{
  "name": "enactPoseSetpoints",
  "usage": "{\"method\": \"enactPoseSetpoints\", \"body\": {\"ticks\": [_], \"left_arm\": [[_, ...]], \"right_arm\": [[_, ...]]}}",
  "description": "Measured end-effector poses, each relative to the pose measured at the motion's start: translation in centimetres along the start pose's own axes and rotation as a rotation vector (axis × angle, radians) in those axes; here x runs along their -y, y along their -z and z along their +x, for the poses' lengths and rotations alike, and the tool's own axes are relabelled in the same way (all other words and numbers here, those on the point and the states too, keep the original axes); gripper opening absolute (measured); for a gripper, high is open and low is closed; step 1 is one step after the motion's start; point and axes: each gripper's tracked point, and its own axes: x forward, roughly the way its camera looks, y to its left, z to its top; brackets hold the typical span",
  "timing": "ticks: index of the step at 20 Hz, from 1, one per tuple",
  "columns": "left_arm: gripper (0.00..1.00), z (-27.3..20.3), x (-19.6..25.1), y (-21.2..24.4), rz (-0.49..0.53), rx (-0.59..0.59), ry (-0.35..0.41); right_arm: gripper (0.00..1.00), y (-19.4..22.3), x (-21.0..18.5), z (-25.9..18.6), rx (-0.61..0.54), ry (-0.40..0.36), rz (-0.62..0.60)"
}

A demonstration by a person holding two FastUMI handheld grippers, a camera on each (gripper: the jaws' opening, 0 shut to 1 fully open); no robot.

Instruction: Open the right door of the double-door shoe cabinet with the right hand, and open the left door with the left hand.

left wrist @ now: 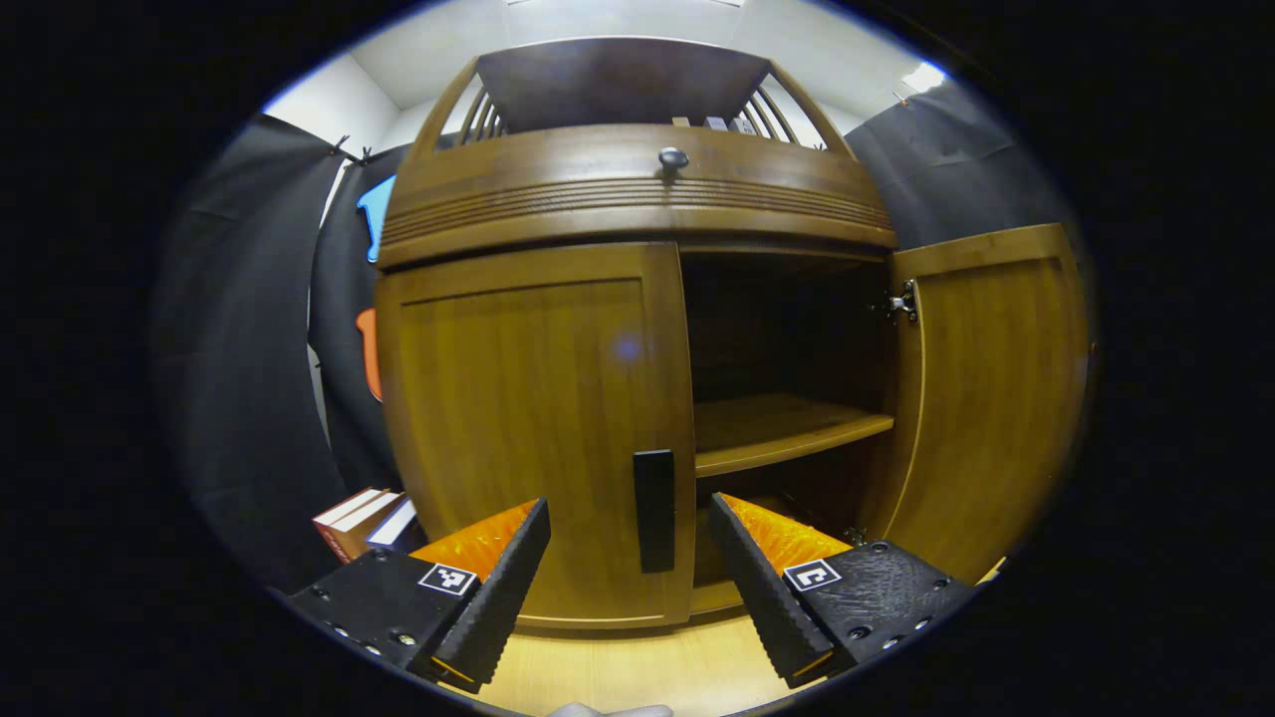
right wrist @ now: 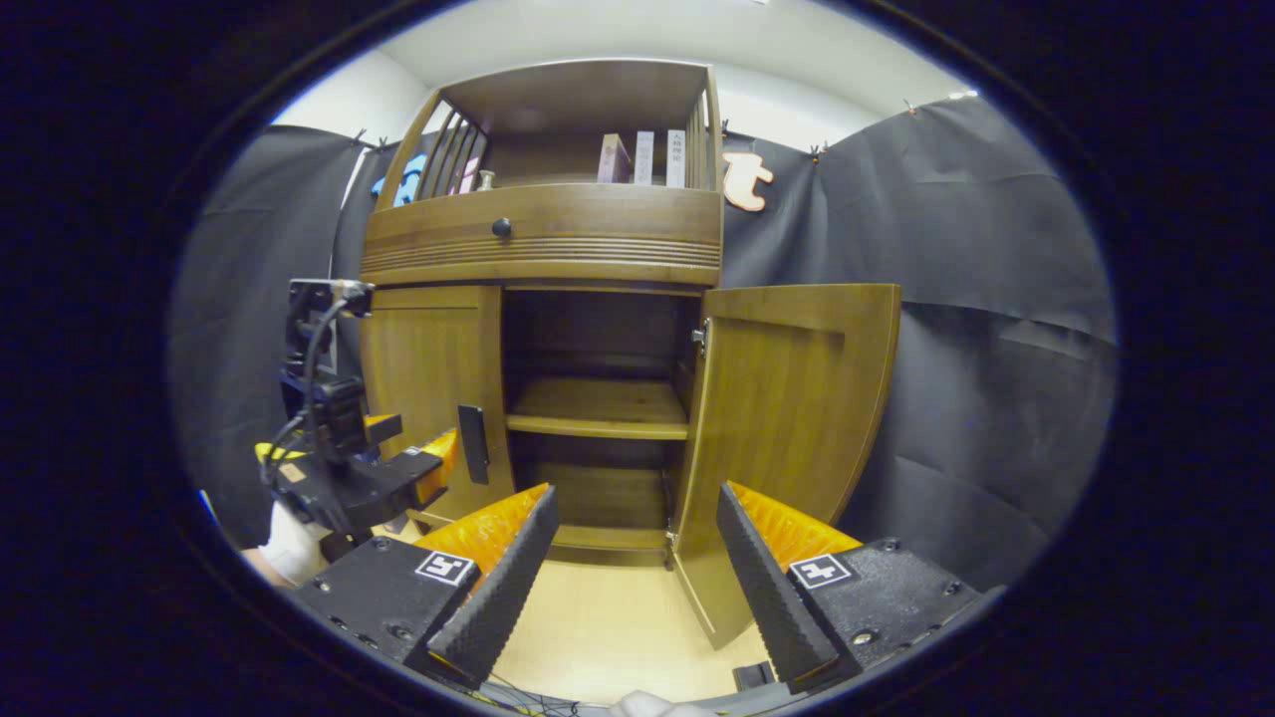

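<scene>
Left gripper view: the left gripper (left wrist: 630, 558) hangs with its jaws spread wide and empty before the shoe cabinet (left wrist: 637, 199), its fingers flanking the dark handle (left wrist: 653, 510) of the closed left door (left wrist: 533, 428) without touching it. The right door (left wrist: 986, 398) stands swung open, baring a shelf (left wrist: 787, 428) and a dark interior whose depths are hard to make out. Books (left wrist: 364, 520) beside the cabinet are partly cut off behind one finger. Right gripper view: the right gripper (right wrist: 637, 568) is also wide open and holds nothing, set back over the pale floor (right wrist: 608, 627) near the open right door (right wrist: 787, 418). The left gripper (right wrist: 398, 468), seen side-on, sits just by the left door's handle (right wrist: 473, 443); whether they touch cannot be told. Books (right wrist: 647, 157) line the top shelf.
</scene>
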Motion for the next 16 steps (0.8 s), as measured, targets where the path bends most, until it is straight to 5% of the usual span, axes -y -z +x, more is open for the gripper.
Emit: {"method": "enactPoseSetpoints", "body": {"ticks": [6,8,9,10,13,16], "left_arm": [[0.95,6.7,0.7,3.7,-0.007,-0.044,-0.003],[0.82,7.8,0.8,4.2,-0.002,-0.048,-0.008],[0.87,8.3,1.1,4.5,-0.002,-0.054,-0.005],[0.62,8.5,1.2,4.8,-0.002,-0.062,-0.007],[0.35,9.0,0.9,5.1,0.002,-0.064,-0.018],[0.41,9.0,1.2,5.1,0.010,-0.050,0.010]], "right_arm": [[1.00,-0.1,-0.2,0.6,-0.028,-0.009,-0.023],[1.00,0.0,0.1,0.6,-0.028,-0.003,-0.034],[1.00,0.2,0.2,0.6,-0.033,-0.002,-0.038],[1.00,0.5,0.4,0.7,-0.039,0.000,-0.041],[1.00,1.6,1.2,0.7,-0.067,0.011,-0.040],[1.00,2.1,1.5,0.4,-0.082,0.013,-0.015]]}}
